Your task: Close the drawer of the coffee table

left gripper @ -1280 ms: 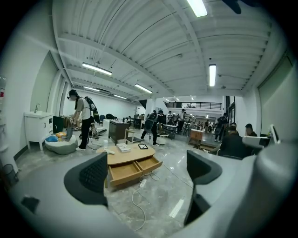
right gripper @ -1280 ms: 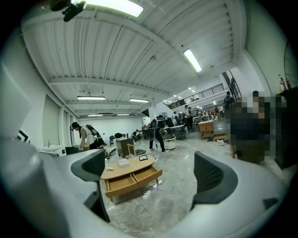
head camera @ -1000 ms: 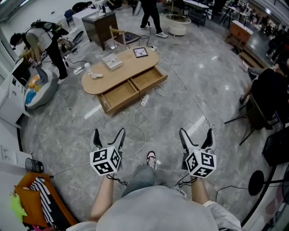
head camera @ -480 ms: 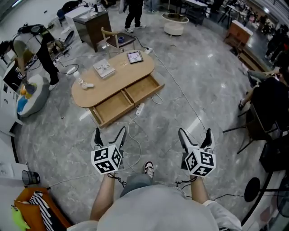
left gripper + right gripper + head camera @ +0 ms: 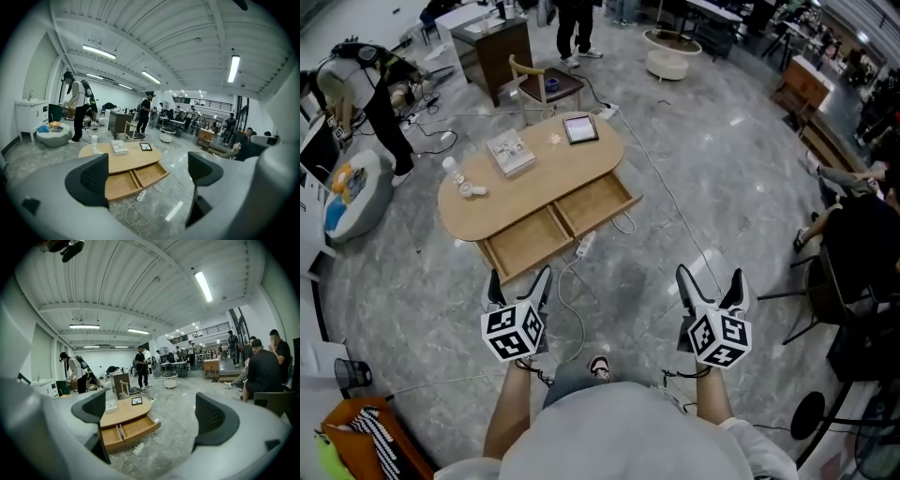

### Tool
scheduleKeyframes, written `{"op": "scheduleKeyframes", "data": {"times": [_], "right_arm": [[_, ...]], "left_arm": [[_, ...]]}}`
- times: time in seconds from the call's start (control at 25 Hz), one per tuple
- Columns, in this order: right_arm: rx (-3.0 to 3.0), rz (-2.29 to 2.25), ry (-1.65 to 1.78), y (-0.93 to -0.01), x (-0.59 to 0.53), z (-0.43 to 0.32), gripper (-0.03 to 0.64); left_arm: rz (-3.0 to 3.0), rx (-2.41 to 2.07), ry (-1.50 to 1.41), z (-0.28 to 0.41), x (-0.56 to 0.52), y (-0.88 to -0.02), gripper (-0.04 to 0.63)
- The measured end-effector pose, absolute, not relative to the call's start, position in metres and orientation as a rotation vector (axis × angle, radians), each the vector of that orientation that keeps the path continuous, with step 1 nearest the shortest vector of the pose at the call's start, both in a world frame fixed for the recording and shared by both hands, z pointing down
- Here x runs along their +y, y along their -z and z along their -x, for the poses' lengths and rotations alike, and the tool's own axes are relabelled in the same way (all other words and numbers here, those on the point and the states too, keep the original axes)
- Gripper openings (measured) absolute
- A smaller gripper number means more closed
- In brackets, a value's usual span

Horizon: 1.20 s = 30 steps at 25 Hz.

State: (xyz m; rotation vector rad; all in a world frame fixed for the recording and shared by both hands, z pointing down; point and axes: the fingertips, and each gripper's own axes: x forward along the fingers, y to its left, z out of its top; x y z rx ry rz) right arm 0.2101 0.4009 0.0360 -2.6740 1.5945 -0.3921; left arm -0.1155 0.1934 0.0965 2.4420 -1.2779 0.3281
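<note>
1. Holding the left gripper (image 5: 518, 278) released, jaws spread wide with nothing between them; holding the right gripper (image 5: 711, 277) the same way, gaping and empty; carrying both low over the grey marbled floor (image 5: 741, 169).
2. Facing the oval light-wood coffee table (image 5: 539, 178), ahead of both grippers and well apart from them; seeing two shallow wooden drawers pulled out side by side on its near long edge, the left drawer (image 5: 523, 246) and the right drawer (image 5: 595, 202), both looking empty.
3. Judging the drawers to be stiff, fairly light boxes, probably sliding freely; expecting a push to be enough, with no gripping needed.
4. Aiming for the flat front panel of each drawer, near its middle, so as to be pushing squarely and avoiding skewing on the runners.
5. Minding the white power strip (image 5: 584, 246) and its cable lying on the floor just beside the drawer fronts; also minding a pale book (image 5: 510, 153), a dark framed tablet (image 5: 581, 128) and a small clear bottle (image 5: 450, 169) on the tabletop, possibly shifting under a hard shove.
</note>
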Motion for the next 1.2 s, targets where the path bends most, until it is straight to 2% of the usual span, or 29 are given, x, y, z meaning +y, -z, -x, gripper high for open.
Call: {"op": "scheduleKeyframes", "data": {"times": [0.44, 0.92, 1.2], "right_arm": [[1.733, 2.596, 0.547, -0.063, 0.298, -0.247, 0.588], [2.169, 2.340, 0.491, -0.049, 0.058, -0.323, 0.588], [2.404, 2.147, 0.457, -0.050, -0.066, -0.329, 0.588]], "left_arm": [[-2.334, -1.406, -0.373, 0.111, 0.134, -0.108, 0.524], [-2.100, -1.760, -0.221, 0.071, 0.011, -0.083, 0.524], [-1.915, -1.960, -0.163, 0.069, -0.029, -0.082, 0.525]]}}
